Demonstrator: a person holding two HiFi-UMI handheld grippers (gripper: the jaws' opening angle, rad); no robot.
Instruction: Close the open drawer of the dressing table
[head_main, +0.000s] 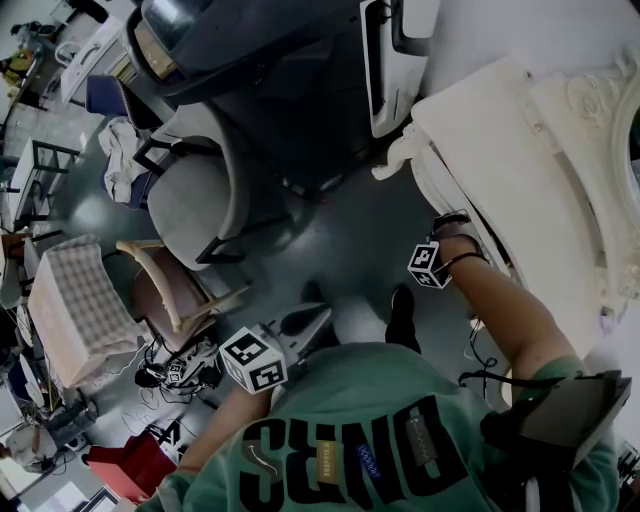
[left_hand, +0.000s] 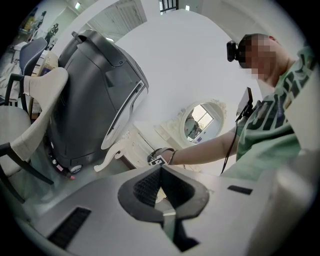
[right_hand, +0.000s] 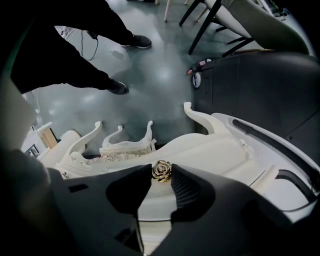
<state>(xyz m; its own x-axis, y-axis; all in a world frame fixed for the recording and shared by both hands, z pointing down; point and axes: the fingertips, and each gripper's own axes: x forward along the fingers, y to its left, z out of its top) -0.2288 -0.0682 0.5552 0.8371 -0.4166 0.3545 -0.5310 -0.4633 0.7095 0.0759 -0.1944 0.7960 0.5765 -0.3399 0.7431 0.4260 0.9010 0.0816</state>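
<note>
1. My right gripper (right_hand: 161, 173) has its jaws closed on the small gold rose-shaped metal knob (right_hand: 161, 169). Only the right gripper view shows this: the knob fills the gap at the tips, with a pad against each side.
2. The knob sits on the cream drawer front (right_hand: 152, 207), which shows pale between and below these jaws. It belongs to the cream-white carved dressing table (right_hand: 215, 150), whose scrolled legs curl up beyond the jaws and to their left. No view shows me how far the drawer stands out.
3. The head view hides that grip. There I see only this gripper's marker cube (head_main: 428, 263) under my wrist, close against the dressing table's edge, and the broad counter (head_main: 500, 150) spreading past it.
4. My left gripper (left_hand: 161, 169) has its jaws together at the tips, with nothing between them. In the head view it points out over the grey floor (head_main: 340, 230), well apart from the dressing table, with my black shoe (head_main: 402, 318) beside the tips.
5. Only the left gripper view shows the oval mirror in its carved cream frame (left_hand: 200, 120), far beyond those jaws. It also shows my forearm (left_hand: 210, 150) reaching to the table front.
6. A big dark grey moulded shell with pale trim (left_hand: 90, 95) stands left of the left jaws. In the right gripper view it lies beyond the right jaws, to their right.
</note>
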